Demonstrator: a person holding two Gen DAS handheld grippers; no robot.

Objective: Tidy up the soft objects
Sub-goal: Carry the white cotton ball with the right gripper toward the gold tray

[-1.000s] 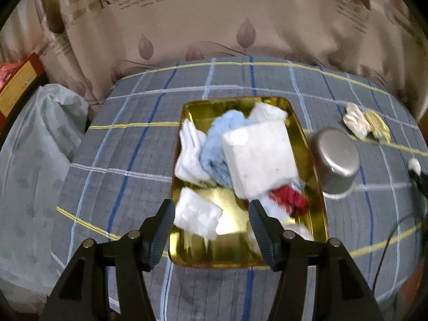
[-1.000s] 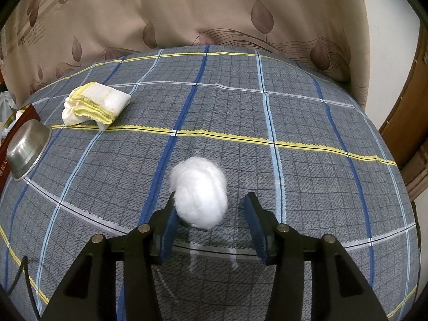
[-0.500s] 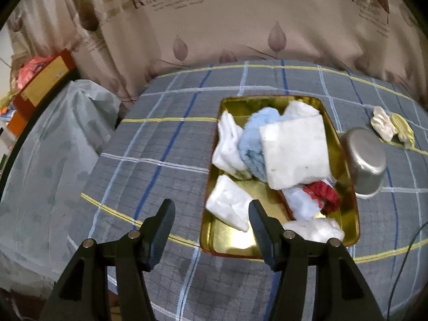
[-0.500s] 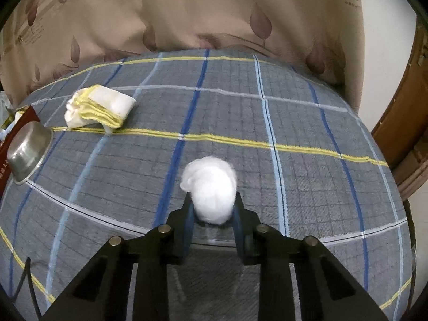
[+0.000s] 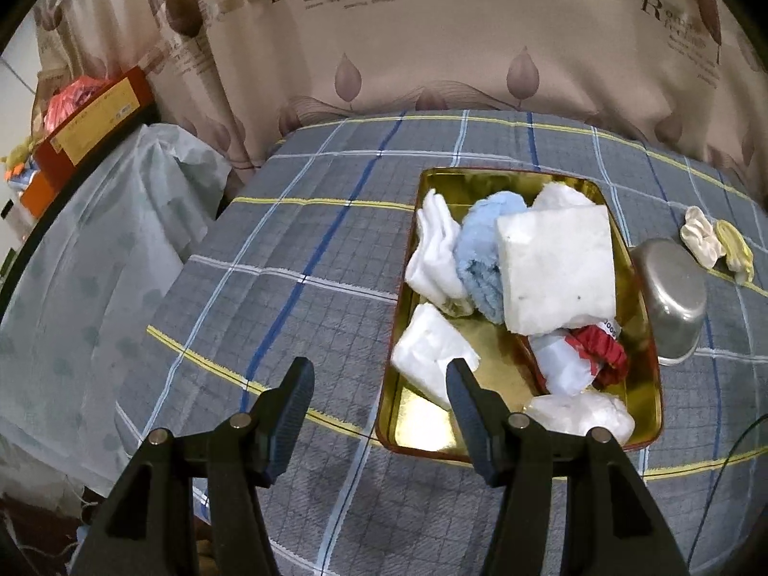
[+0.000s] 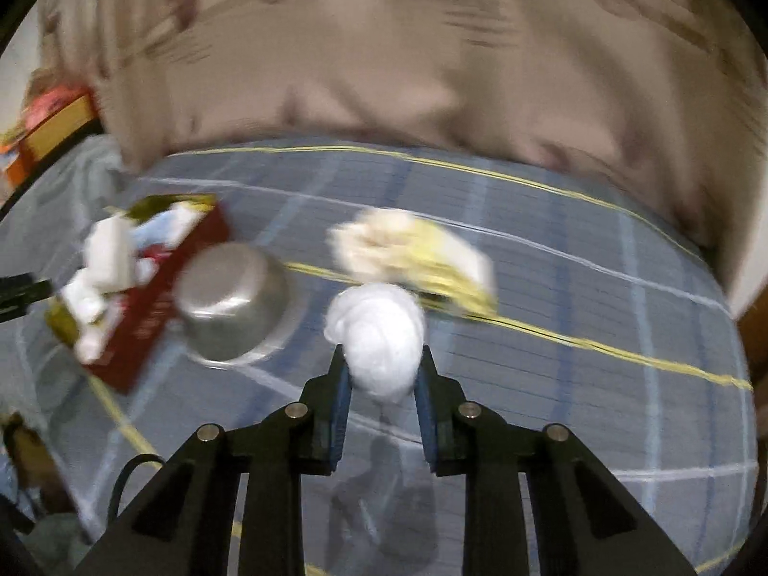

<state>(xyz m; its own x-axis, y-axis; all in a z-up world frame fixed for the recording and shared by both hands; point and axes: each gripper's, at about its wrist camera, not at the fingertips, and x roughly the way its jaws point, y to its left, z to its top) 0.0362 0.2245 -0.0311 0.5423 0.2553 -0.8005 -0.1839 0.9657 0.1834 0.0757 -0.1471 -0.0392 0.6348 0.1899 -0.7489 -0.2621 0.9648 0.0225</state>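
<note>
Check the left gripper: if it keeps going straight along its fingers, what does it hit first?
Likely the bare checked tablecloth, just left of the gold tray. The left gripper is open and empty, and only its right finger overlaps the tray's near-left corner and the white cloth there. Depth is unclear.

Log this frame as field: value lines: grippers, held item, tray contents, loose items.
left gripper: open, empty, hanging over the near-left edge of the tray
right gripper: shut on cotton ball
gold tray: white foam block, light blue cloth, white socks, red cloth
outside tray: steel bowl, yellow-white folded cloth
surface: plaid tablecloth
right view: motion-blurred
</note>
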